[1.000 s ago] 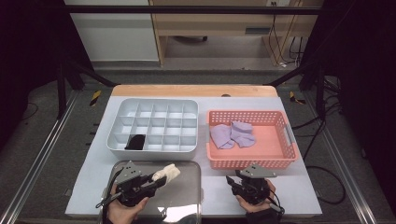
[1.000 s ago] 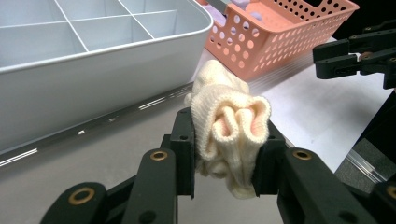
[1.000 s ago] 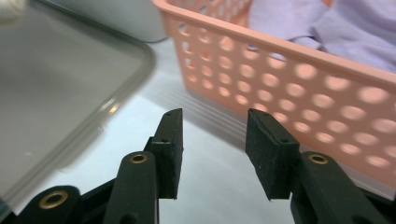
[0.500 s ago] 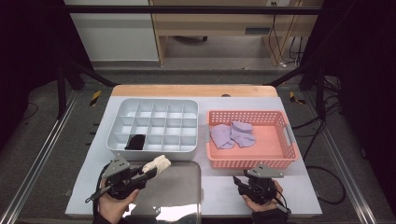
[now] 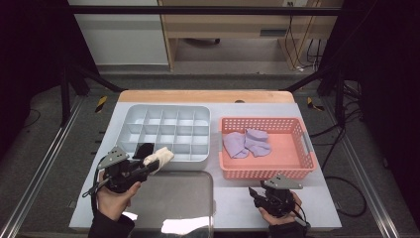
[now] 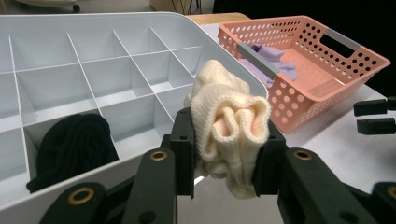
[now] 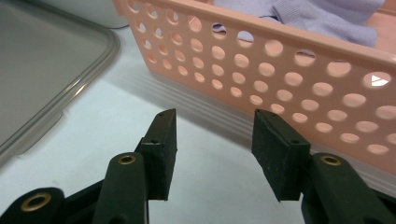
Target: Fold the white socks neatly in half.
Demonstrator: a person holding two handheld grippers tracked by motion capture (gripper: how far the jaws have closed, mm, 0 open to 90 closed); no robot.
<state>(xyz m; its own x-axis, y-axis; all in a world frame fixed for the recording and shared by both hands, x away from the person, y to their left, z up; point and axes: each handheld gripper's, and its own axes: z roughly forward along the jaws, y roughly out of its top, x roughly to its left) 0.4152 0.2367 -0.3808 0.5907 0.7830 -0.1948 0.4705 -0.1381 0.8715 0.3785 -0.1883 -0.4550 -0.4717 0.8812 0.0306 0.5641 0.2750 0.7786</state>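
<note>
My left gripper (image 5: 151, 166) (image 6: 224, 149) is shut on a rolled cream sock (image 5: 159, 158) (image 6: 231, 128), held above the near edge of the white divided organiser (image 5: 168, 133) (image 6: 93, 60). A rolled black sock (image 5: 143, 149) (image 6: 74, 147) fills a near-row compartment just left of it. My right gripper (image 5: 256, 195) (image 7: 212, 149) stands low over the table beside the pink basket (image 5: 292, 171) (image 7: 280, 70); its jaws have just been opening, with nothing between them. Lilac socks (image 5: 246, 143) (image 6: 275, 60) (image 7: 322, 16) lie inside the basket.
A clear flat lid (image 5: 173, 198) (image 7: 42, 65) lies on the white table (image 5: 233, 203) between my hands, in front of the organiser. Most organiser compartments hold nothing. The table's wooden far edge (image 5: 205, 95) and dark floor lie beyond.
My left gripper has carried the cream sock up and away from the lid toward the organiser's near edge. The right gripper has stayed in front of the basket, shifting slightly.
</note>
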